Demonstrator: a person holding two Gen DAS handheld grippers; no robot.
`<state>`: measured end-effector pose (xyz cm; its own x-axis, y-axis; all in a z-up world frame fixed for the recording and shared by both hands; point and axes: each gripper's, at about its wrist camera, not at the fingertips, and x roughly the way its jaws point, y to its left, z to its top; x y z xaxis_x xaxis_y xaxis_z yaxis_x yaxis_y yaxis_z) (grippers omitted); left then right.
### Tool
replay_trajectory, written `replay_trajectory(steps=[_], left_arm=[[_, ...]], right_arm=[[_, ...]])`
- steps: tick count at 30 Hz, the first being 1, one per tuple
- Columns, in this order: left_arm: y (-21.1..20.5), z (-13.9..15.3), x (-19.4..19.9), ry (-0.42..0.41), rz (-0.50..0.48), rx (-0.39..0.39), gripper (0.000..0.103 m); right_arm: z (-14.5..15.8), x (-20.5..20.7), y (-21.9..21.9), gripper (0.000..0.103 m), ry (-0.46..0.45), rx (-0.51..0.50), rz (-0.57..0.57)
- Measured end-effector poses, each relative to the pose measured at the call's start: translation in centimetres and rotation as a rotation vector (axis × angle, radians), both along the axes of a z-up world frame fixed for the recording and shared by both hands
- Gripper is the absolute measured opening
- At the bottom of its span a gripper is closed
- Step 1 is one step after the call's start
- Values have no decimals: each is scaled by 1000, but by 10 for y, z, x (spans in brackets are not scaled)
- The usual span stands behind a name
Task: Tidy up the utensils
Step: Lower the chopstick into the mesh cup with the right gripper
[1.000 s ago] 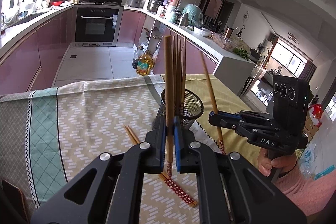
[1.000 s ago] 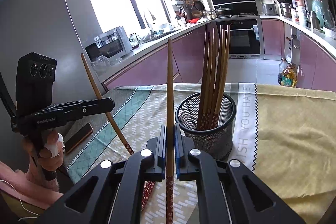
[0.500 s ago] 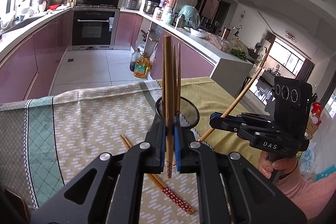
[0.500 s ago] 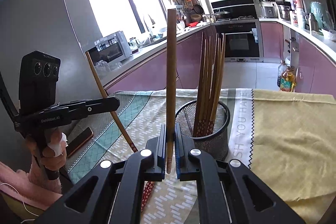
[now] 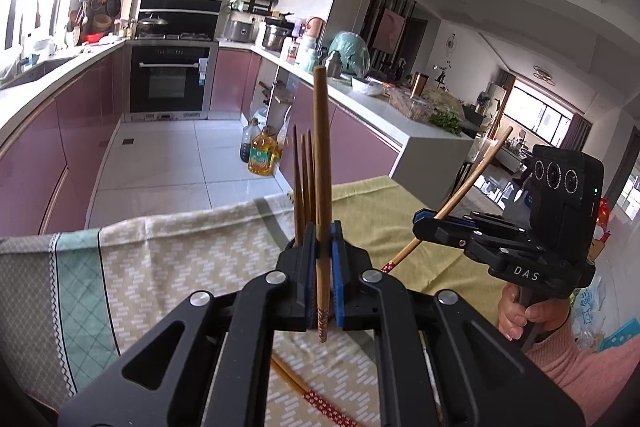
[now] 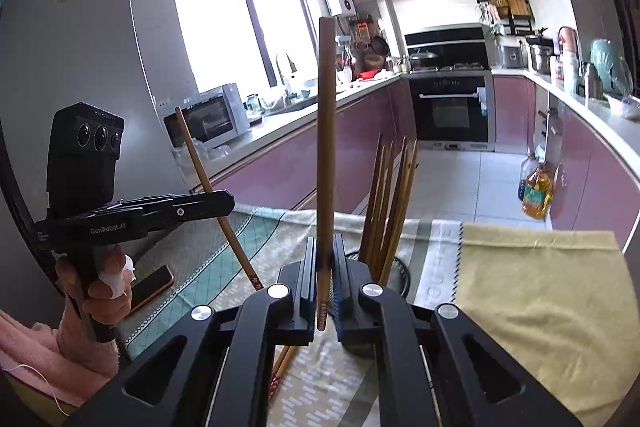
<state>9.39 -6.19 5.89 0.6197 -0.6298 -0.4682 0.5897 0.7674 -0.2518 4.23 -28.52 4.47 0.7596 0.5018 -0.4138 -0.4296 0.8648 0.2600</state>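
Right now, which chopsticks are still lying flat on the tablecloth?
The loose pair with red patterned tips, flat on the tablecloth under the left gripper. The others stand in the mesh holder or are clamped in jaws.

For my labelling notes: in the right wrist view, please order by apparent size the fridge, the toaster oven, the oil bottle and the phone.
1. fridge
2. toaster oven
3. and 4. oil bottle and phone: they look alike, and the phone lies nearer, so unranked.
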Motion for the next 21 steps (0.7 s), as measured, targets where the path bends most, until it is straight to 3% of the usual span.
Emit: replay_trajectory(steps=[13,21], left_arm=[[-14,31,7,-72,-9,-18,8],[-30,22,11,-59,7,26,8]], right_arm=[[18,7,-7,6,-50,-10,-18],[10,22,-3,6,-24,-18,-16]])
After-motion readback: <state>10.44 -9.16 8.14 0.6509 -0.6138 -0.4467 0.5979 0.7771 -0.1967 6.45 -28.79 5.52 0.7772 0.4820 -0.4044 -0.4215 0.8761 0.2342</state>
